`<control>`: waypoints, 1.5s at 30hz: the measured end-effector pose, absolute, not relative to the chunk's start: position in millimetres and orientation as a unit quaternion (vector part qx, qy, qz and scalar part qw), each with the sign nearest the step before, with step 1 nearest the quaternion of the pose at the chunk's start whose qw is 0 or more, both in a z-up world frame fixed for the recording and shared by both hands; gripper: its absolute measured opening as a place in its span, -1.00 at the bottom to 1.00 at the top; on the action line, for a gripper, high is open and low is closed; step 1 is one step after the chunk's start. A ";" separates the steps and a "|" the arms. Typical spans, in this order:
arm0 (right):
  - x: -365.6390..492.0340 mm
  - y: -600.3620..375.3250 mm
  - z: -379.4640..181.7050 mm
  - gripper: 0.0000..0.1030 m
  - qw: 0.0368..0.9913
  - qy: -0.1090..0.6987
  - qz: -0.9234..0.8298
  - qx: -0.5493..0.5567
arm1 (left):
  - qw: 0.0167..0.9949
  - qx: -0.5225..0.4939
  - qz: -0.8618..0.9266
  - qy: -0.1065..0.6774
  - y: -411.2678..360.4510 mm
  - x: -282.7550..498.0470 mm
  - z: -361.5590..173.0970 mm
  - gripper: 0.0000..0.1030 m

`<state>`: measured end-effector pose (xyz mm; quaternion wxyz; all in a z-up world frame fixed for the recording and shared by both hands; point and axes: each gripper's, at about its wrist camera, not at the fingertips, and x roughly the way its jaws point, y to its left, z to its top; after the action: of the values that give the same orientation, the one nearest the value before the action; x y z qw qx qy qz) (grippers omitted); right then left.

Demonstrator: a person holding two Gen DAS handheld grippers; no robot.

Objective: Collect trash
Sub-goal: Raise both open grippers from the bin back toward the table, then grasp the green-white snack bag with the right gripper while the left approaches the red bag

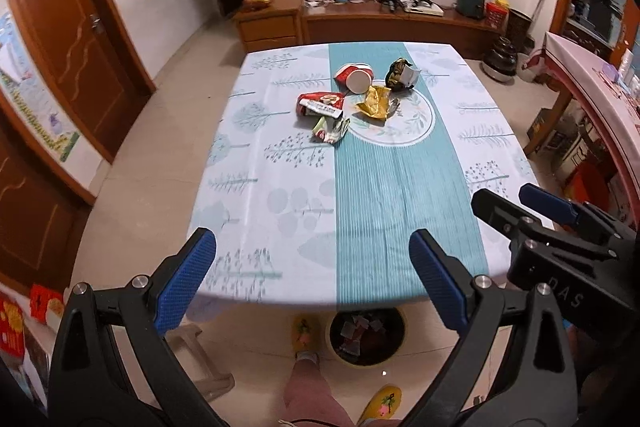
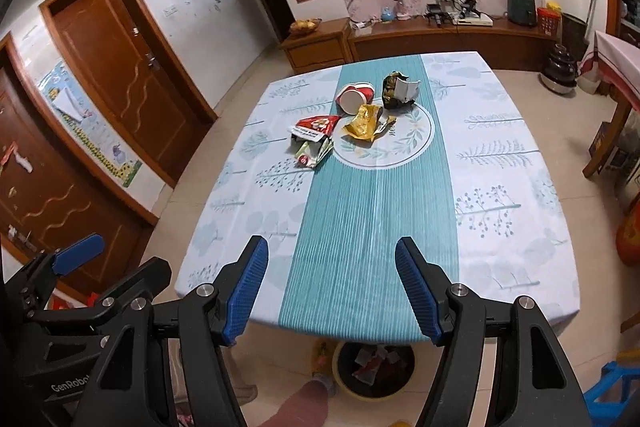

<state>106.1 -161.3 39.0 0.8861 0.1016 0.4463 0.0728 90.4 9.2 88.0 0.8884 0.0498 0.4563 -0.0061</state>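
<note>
Blue-padded black jaws of the left gripper (image 1: 312,279) stand wide apart with nothing between them, angled down over the near edge of a table covered in a white cloth printed with pale tree shapes and a teal striped band down its middle (image 1: 280,195). Just to its right, seen from the left wrist camera, the right gripper (image 1: 516,199) sits close beside it; from its own camera the right gripper (image 2: 332,287) also has its jaws spread wide and empty, above the same near edge.

Trash lies in a loose cluster well beyond both grippers, toward the far half of the table, around a round white leaf-wreath motif in the teal band. It includes a red paper cup lying on its side with its white mouth facing the camera (image 1: 356,77), a crumpled gold foil wrapper (image 1: 374,103) just in front of the cup, a dark green and gold bag with a torn white flap (image 1: 400,75) to the cup's right, a flattened red snack packet (image 1: 320,105) to the left, and a crushed green and white wrapper (image 1: 330,131) touching the packet's near side.

Below the table's near edge, on the pale tiled floor, stands a round bin with a yellowish rim (image 1: 366,339) already holding scraps. A person's leg (image 1: 308,387) and yellow slippers show beside it.
</note>
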 end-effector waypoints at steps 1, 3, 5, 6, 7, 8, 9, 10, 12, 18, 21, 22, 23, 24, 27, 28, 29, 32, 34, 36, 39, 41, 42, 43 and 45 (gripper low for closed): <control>117.5 -158.5 35.4 0.31 0.886 0.447 0.066 0.101 | 0.888 0.053 -0.013 0.457 13.1 105.7 84.0 0.87; 140.0 -153.4 30.0 0.31 0.886 0.449 0.055 0.106 | 0.883 0.059 -0.024 0.465 21.7 137.2 76.7 0.87; 168.3 -146.5 22.2 0.31 0.883 0.454 0.042 0.115 | 0.877 0.057 -0.038 0.476 29.8 165.9 70.5 0.87; 182.1 -143.2 18.6 0.31 0.881 0.457 0.038 0.118 | 0.873 0.057 -0.047 0.483 36.8 185.7 64.6 0.87; 201.1 -137.9 12.4 0.31 0.878 0.462 0.031 0.120 | 0.869 0.059 -0.051 0.488 42.1 201.1 59.5 0.87; 215.4 -134.3 9.0 0.31 0.877 0.465 0.026 0.120 | 0.867 0.060 -0.054 0.492 45.7 214.1 55.5 0.87; 231.6 -130.6 3.4 0.31 0.875 0.468 0.019 0.122 | 0.862 0.062 -0.060 0.499 52.9 233.7 48.4 0.87; 244.2 -127.5 -0.5 0.31 0.874 0.469 0.014 0.125 | 0.859 0.063 -0.063 0.504 57.7 247.1 43.0 0.87; 279.9 -121.4 -16.0 0.31 0.869 0.477 0.000 0.129 | 0.853 0.062 -0.072 0.513 67.1 274.0 30.9 0.87; 358.2 -112.6 -69.8 0.31 0.851 0.507 -0.017 0.140 | 0.836 0.062 -0.098 0.536 85.7 353.6 -19.1 0.87; 383.6 -108.7 -99.8 0.30 0.839 0.522 -0.016 0.156 | 0.829 0.063 -0.110 0.545 90.6 382.0 -40.7 0.86; 388.0 -106.8 -108.5 0.30 0.835 0.526 -0.016 0.160 | 0.826 0.064 -0.113 0.548 92.0 390.4 -47.4 0.86; 394.6 -103.8 -119.8 0.28 0.831 0.530 -0.013 0.166 | 0.825 0.065 -0.116 0.550 92.4 395.5 -51.4 0.85; 403.6 -99.6 -131.5 0.21 0.827 0.536 -0.011 0.169 | 0.822 0.067 -0.120 0.552 94.0 404.0 -58.0 0.83; 414.4 -89.3 -157.1 0.04 0.818 0.549 -0.009 0.172 | 0.818 0.074 -0.130 0.555 95.9 416.7 -68.4 0.82; 420.2 -85.0 -165.8 0.02 0.815 0.554 -0.009 0.172 | 0.817 0.078 -0.134 0.555 96.2 420.6 -70.9 0.82; 423.5 -80.4 -172.4 -0.03 0.813 0.557 -0.010 0.170 | 0.816 0.081 -0.138 0.555 97.1 425.3 -73.5 0.82; 434.0 -72.5 -189.2 -0.25 0.809 0.562 -0.015 0.170 | 0.813 0.085 -0.146 0.558 97.8 431.0 -76.8 0.82; 439.4 -69.5 -197.7 -0.49 0.806 0.566 -0.017 0.171 | 0.808 0.083 -0.153 0.563 98.1 438.2 -80.7 0.82; 441.5 -66.7 -199.0 -0.73 0.810 0.563 -0.019 0.163 | 0.804 0.080 -0.161 0.567 96.8 443.5 -83.0 0.82; 438.7 -68.0 -198.7 -0.85 0.809 0.564 -0.024 0.164 | 0.797 0.086 -0.178 0.571 91.0 450.4 -84.7 0.82; 430.9 -76.0 -194.2 -0.88 0.811 0.560 -0.033 0.166 | 0.791 0.097 -0.192 0.572 84.1 454.3 -86.3 0.82; 428.0 -80.4 -193.0 -0.88 0.811 0.558 -0.039 0.172 | 0.790 0.102 -0.196 0.572 81.3 455.4 -87.2 0.82; 424.5 -85.5 -191.0 -0.89 0.811 0.555 -0.046 0.178 | 0.788 0.111 -0.201 0.572 77.1 457.2 -88.5 0.82; 415.4 -95.2 -185.9 -0.89 0.812 0.550 -0.058 0.187 | 0.783 0.127 -0.211 0.571 68.3 460.9 -91.4 0.82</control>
<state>415.4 -95.2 -185.9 0.8118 0.1865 0.5502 -0.0582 460.9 68.3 -91.4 0.7829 0.1274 0.5712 -0.2110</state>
